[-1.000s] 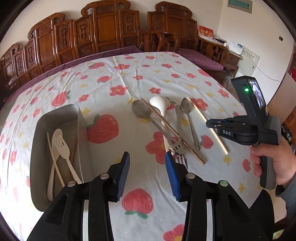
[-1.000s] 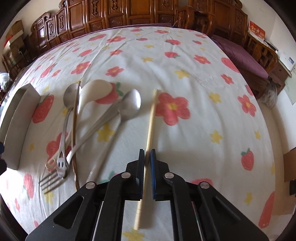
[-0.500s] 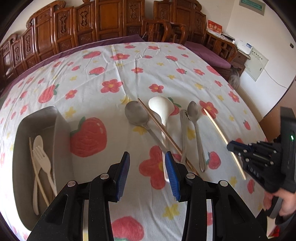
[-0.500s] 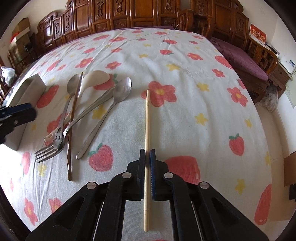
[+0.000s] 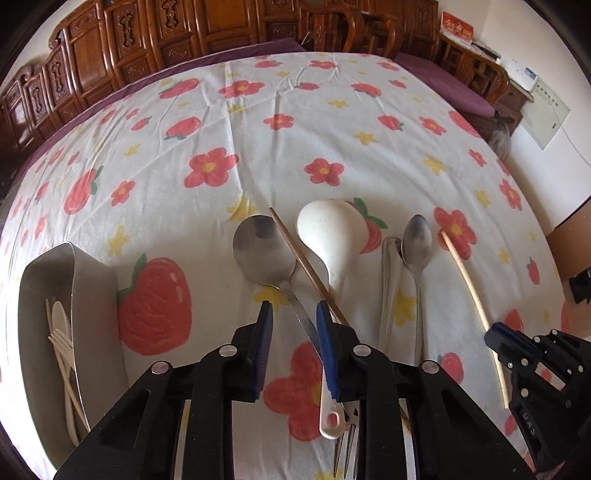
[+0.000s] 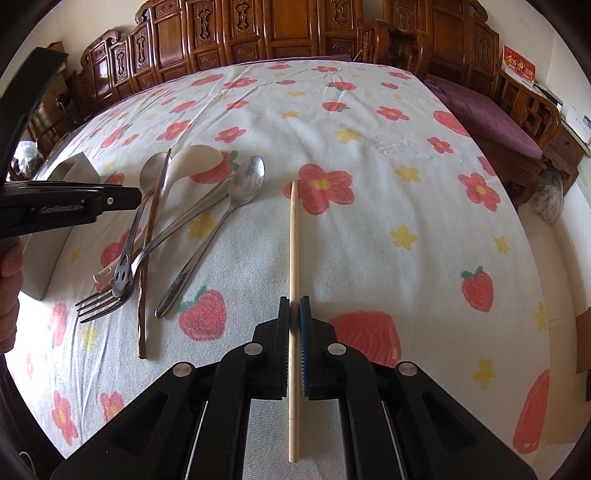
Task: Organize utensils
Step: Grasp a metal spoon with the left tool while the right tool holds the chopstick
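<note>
My right gripper (image 6: pixel 294 314) is shut on a light wooden chopstick (image 6: pixel 293 236), which points away over the cloth; it also shows in the left wrist view (image 5: pixel 469 280). My left gripper (image 5: pixel 293 314) is open, its jaws on either side of the handle of a large steel spoon (image 5: pixel 264 251). Beside that spoon lie a dark wooden chopstick (image 5: pixel 303 258), a white ladle (image 5: pixel 332 229), a steel fork (image 5: pixel 388 288) and a small steel spoon (image 5: pixel 417 243). The same group shows in the right wrist view, with the fork (image 6: pixel 107 299) nearest.
A steel tray (image 5: pixel 92 295) at the left holds white plastic cutlery (image 5: pixel 61 332) and a pale chopstick. The table wears a flowered cloth (image 5: pixel 295 129). Carved wooden chairs (image 5: pixel 184 33) line the far side. The table edge drops off at the right.
My left gripper has moved forward and down over the utensils, now straddling the large spoon's handle. My right gripper has drawn back to the right, still holding the light chopstick.
</note>
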`<state>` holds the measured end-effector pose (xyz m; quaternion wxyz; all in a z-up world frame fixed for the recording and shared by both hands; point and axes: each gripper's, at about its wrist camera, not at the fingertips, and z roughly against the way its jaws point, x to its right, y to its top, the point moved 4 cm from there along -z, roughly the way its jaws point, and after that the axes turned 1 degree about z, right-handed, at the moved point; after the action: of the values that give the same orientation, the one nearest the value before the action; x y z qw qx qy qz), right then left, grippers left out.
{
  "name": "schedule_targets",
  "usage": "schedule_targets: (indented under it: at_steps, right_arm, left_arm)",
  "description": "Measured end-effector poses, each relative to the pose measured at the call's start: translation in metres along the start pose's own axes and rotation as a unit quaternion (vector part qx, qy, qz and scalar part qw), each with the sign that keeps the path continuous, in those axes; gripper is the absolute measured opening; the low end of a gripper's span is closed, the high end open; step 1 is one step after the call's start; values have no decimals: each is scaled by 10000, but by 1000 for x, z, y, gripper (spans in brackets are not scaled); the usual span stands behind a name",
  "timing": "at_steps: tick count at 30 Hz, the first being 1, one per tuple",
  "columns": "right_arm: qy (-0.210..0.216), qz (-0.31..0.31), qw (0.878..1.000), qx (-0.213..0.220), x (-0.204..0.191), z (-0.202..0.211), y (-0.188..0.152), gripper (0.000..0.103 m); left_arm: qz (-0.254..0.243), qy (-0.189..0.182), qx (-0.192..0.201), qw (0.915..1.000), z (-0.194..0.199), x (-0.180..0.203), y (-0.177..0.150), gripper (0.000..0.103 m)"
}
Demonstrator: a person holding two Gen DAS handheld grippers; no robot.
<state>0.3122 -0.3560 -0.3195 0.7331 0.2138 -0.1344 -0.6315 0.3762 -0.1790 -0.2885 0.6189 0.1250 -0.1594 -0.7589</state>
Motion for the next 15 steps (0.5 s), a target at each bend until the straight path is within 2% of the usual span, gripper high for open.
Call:
schedule_targets:
  at_steps: [4,10,15]
  right_arm:
    - [26,-16,10000,11,1,0,0,6]
    - [97,-58,9999,-5,2,-1,1,6]
    - [136,-89,9999,-10,3,-1,1,6]
  left_arm:
    - [20,259,-172,9995,-7,-2,2,17]
    - [53,330,-268,9991,-11,-2,9,17]
    - [162,176,-432,9988,-16,2,13,17]
